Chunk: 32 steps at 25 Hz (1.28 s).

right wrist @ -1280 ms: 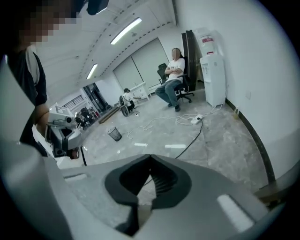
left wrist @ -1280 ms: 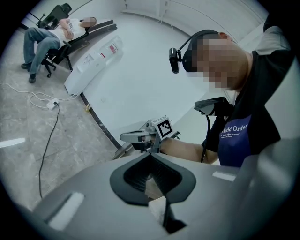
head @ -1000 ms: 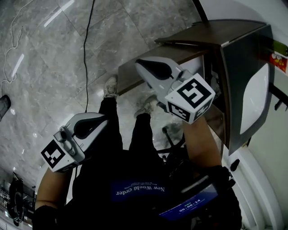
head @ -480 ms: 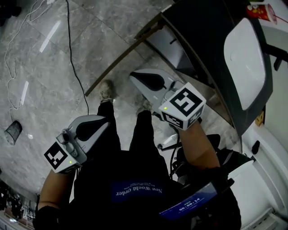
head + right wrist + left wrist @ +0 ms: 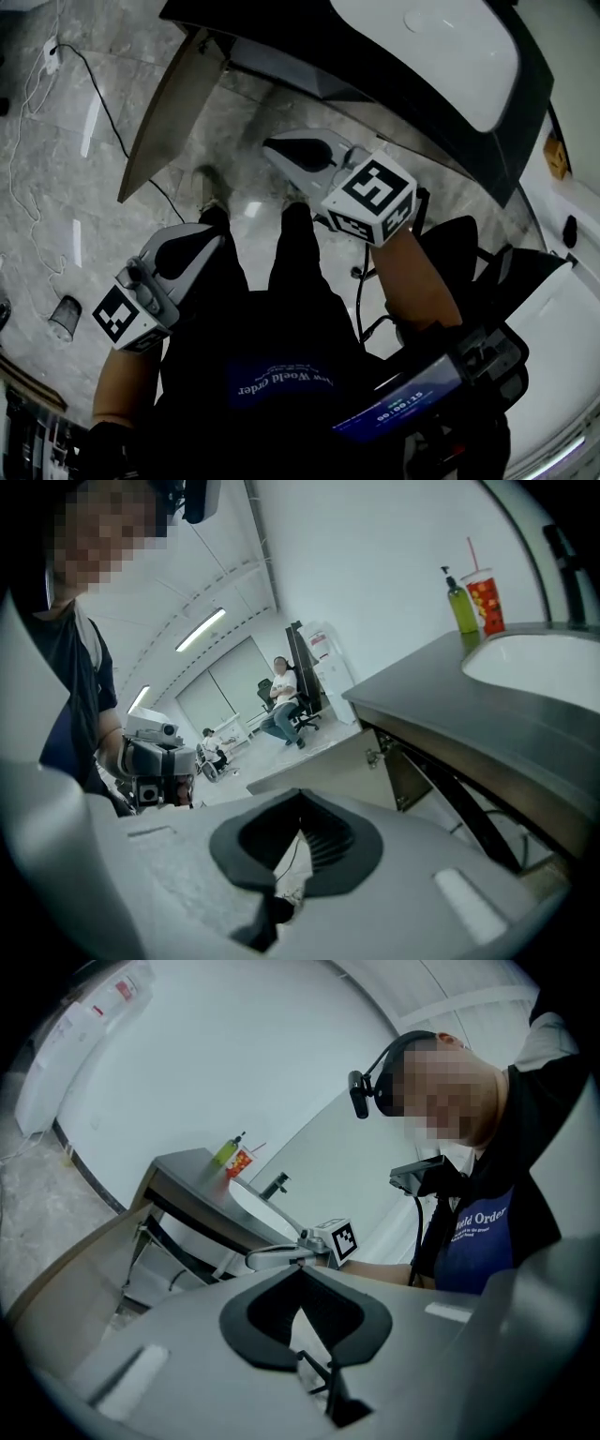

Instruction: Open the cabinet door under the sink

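The sink, a white basin in a dark countertop, runs across the top of the head view. Below it the beige cabinet door stands swung open to the left; its hinged edge shows in the right gripper view. My right gripper hovers in front of the open cabinet, shut and empty, clear of the door. My left gripper hangs lower by my leg, also shut with nothing in it. The door lies to its left.
A green soap bottle and a red cup stand on the countertop beside the faucet. A black cable trails over the marble floor, and a small bin stands at the left. People sit far off.
The head view has swung round, so the sink now lies across the top instead of at the right. The open door now shows at the left. Both grippers stay shut and moved with the turn.
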Each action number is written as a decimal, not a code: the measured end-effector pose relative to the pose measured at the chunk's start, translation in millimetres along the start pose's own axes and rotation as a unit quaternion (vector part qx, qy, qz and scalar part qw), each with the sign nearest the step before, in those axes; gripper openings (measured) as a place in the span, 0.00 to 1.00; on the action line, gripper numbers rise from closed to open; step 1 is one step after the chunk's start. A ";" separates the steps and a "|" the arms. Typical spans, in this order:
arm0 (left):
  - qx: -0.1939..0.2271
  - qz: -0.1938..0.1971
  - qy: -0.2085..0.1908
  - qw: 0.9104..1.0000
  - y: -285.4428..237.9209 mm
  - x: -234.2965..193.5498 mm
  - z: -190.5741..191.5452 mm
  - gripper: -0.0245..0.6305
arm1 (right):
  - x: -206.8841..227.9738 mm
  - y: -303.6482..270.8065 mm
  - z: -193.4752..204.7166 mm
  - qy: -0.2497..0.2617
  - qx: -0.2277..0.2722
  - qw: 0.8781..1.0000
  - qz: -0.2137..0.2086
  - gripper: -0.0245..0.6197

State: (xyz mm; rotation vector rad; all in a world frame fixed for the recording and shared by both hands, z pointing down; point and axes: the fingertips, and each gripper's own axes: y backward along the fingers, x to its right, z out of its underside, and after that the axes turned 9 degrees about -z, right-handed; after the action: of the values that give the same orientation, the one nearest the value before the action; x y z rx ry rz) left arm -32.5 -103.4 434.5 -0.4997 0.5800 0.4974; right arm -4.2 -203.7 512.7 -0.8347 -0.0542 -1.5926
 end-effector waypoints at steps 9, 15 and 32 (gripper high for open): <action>-0.002 0.044 -0.042 0.998 -57.9 75.9 -37.7 0.04 | -0.5 108.4 -12.7 -0.008 0.049 0.998 0.046 0.04; -0.002 0.066 -0.067 0.996 -71.6 112.6 -66.2 0.04 | -11.8 154.2 -27.8 -0.011 0.075 0.995 0.068 0.04; 0.024 0.109 -0.109 0.988 -18.4 142.0 -152.8 0.04 | -79.4 189.7 -94.1 0.013 0.115 0.984 0.139 0.04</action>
State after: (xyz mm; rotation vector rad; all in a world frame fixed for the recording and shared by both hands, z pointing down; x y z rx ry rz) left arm 22.1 -162.2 241.1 -0.3311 0.4370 0.7347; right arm 115.0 -224.9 321.7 -0.6128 -0.0970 -1.3056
